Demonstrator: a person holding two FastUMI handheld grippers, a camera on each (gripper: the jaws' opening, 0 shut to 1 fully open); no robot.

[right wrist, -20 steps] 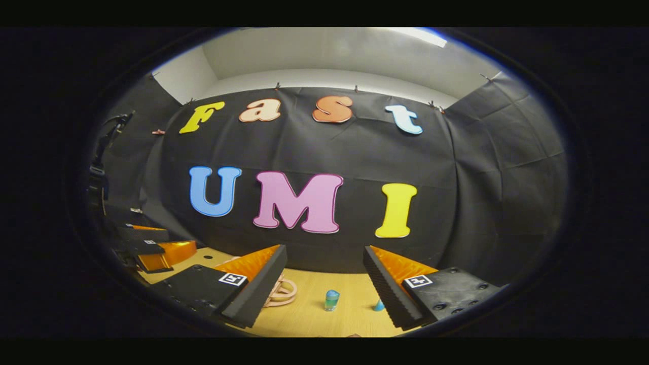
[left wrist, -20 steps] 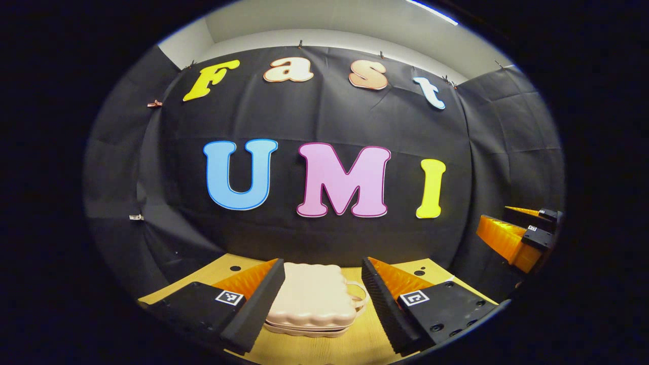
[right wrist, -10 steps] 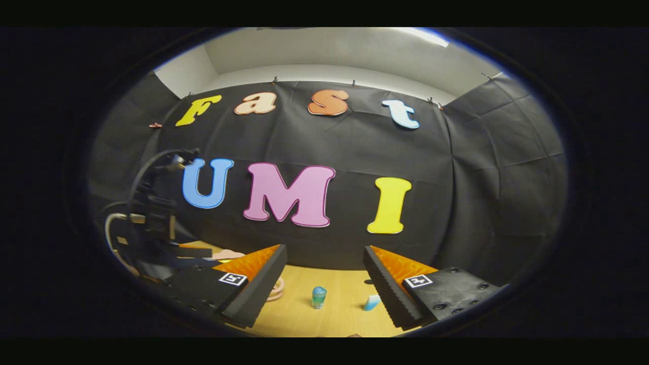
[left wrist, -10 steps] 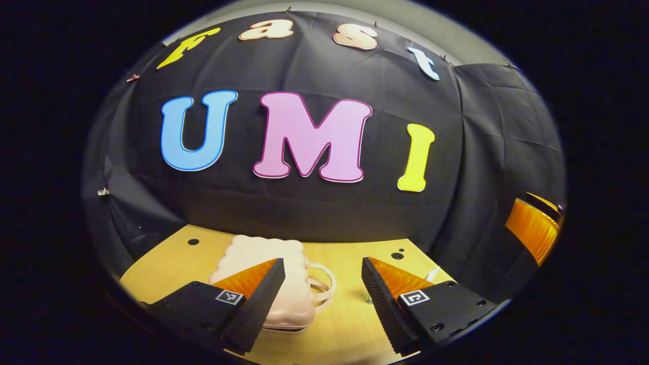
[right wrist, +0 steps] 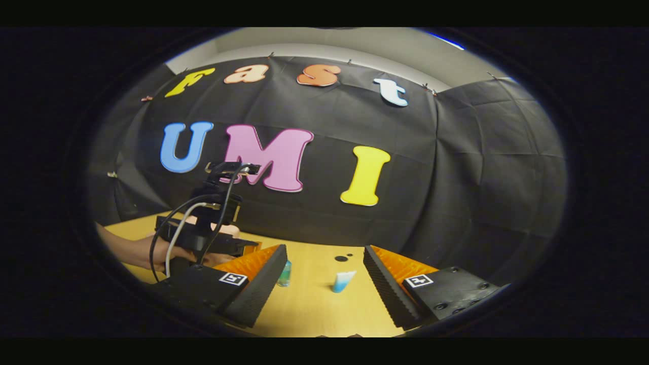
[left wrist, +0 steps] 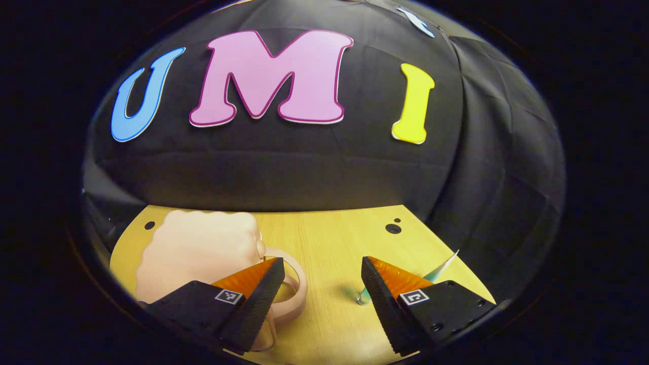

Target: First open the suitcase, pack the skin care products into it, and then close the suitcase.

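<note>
1. Left gripper [left wrist: 320,284] has dropped and swung in toward the suitcase [left wrist: 195,256]; a second ago the case sat straight ahead between its fingers, now the case lies off to the left-finger side and looks larger and closer.
2. Left finger now overlaps the suitcase handle [left wrist: 296,284], the looped part on the case's right side. Contact can't be confirmed; nothing sits between the fingers except bare table [left wrist: 329,238].
3. Left gripper fingers are spread apart, holding nothing.
4. Suitcase is still closed, lying flat on the table, lid down. Judgement: the opening step hasn't started, this is the approach to the handle or lid edge.
5. A tube [left wrist: 441,266] lies right of the suitcase, partly behind the left gripper's right finger; it wasn't visible there a second ago.
6. Right gripper [right wrist: 324,274] is spread apart too, empty, hovering over the table right of the suitcase.
7. Right gripper view has panned: the small green bottle [right wrist: 284,272] and the blue-white tube [right wrist: 343,281] have shifted left and further up, bottle now just beside its left finger.
8. A hand [right wrist: 152,252] holding the left gripper now shows big at left, where earlier only its fingers peeked in.
9. Skin care items remain out on the table, none packed.
</note>
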